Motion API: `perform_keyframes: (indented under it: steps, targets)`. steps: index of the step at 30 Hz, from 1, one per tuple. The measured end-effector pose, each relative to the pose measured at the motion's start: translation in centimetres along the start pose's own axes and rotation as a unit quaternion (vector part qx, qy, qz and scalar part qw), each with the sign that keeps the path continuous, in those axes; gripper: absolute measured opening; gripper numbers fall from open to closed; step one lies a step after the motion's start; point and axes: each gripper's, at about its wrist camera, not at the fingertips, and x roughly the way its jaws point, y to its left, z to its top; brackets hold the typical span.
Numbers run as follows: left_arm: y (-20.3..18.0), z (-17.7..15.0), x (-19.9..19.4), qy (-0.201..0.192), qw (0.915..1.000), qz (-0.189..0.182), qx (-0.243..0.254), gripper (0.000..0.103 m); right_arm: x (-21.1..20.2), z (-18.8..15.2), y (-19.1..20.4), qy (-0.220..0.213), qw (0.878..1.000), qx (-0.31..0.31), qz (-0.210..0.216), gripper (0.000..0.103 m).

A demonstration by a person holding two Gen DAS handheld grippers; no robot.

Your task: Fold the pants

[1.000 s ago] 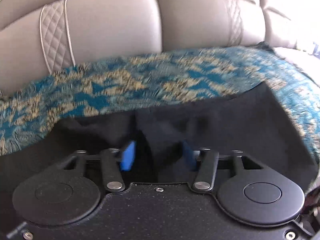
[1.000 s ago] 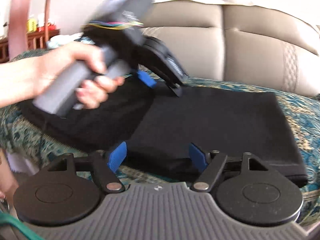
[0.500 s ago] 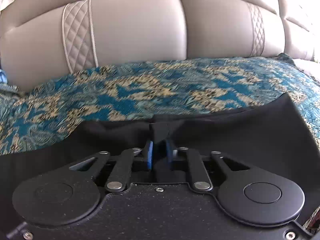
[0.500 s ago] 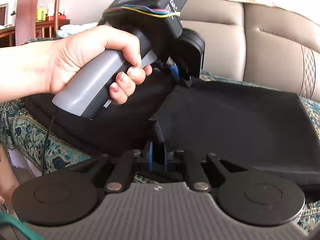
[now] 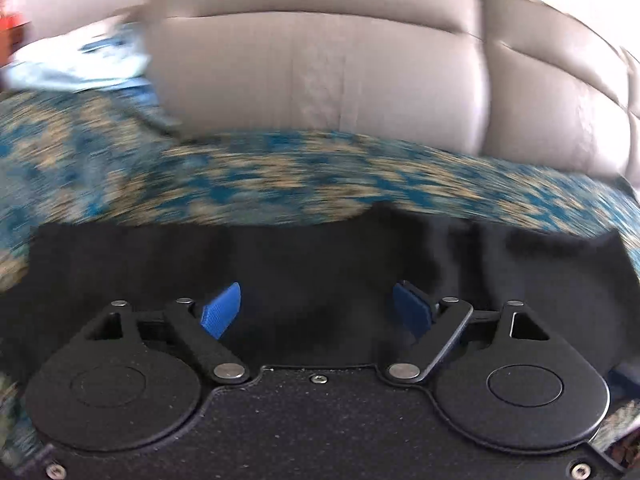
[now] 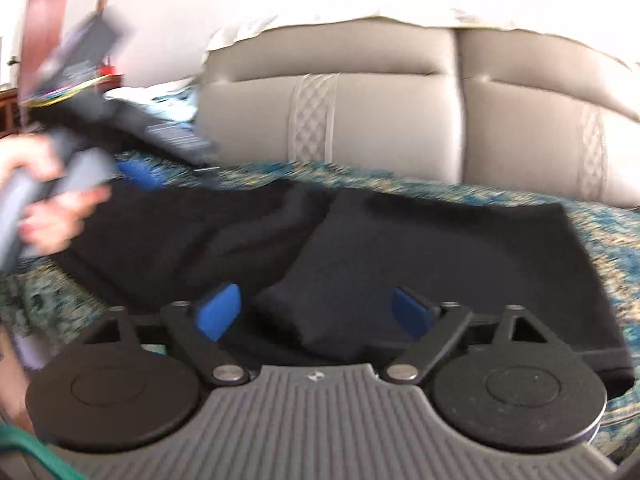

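Observation:
Black pants [image 6: 420,248] lie folded on a blue and gold patterned cover on a sofa seat; they also show in the left wrist view [image 5: 320,264]. My right gripper [image 6: 316,314] is open, its blue pads either side of a folded corner of the pants, not clamping it. My left gripper [image 5: 318,312] is open just above the black cloth, empty. In the right wrist view the left gripper [image 6: 136,172] shows blurred at the far left edge of the pants, held in a hand.
The patterned cover [image 5: 280,176] spreads over the seat. A beige leather sofa backrest [image 6: 400,112] rises behind. A wooden chair [image 6: 44,12] and light cloths [image 5: 72,68] are at the left.
Both grippers were shut on the pants half a second ago and have opened and let go. The left gripper has swung left and the views are blurred by motion.

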Motion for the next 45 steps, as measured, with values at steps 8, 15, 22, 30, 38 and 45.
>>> perform_keyframes:
  steps: [8, 15, 22, 30, 38, 45]
  targets:
    - [10.5, -5.1, -4.5, -0.043, 0.9823, 0.105, -0.149, 0.092, 2.6, 1.5, -1.2, 0.014, 0.997, 0.023, -0.075, 0.103]
    - [15.2, -7.6, -3.4, -0.029, 0.9670, 0.131, -0.216, 0.093, 5.8, 0.9, -1.6, 0.077, 0.990, 0.023, -0.114, 0.103]
    - [17.5, -8.2, -1.9, -0.042, 0.9555, 0.102, -0.273, 0.091, 5.9, 0.2, -1.3, 0.063, 0.990, 0.033, -0.122, 0.103]
    - [19.5, -7.8, -0.4, -0.079, 0.9403, 0.108, -0.313, 0.086, 6.1, 0.4, -1.3, 0.065, 0.989, 0.033, -0.127, 0.103]
    - [19.3, -7.7, 0.4, -0.086, 0.9420, 0.130, -0.297, 0.078, 6.1, 0.5, -1.7, 0.067, 0.991, 0.030, -0.113, 0.103]
    - [18.0, -7.3, 1.0, -0.079, 0.9447, 0.175, -0.266, 0.055, 6.1, 0.7, -1.7, 0.070, 0.991, 0.027, -0.108, 0.103]
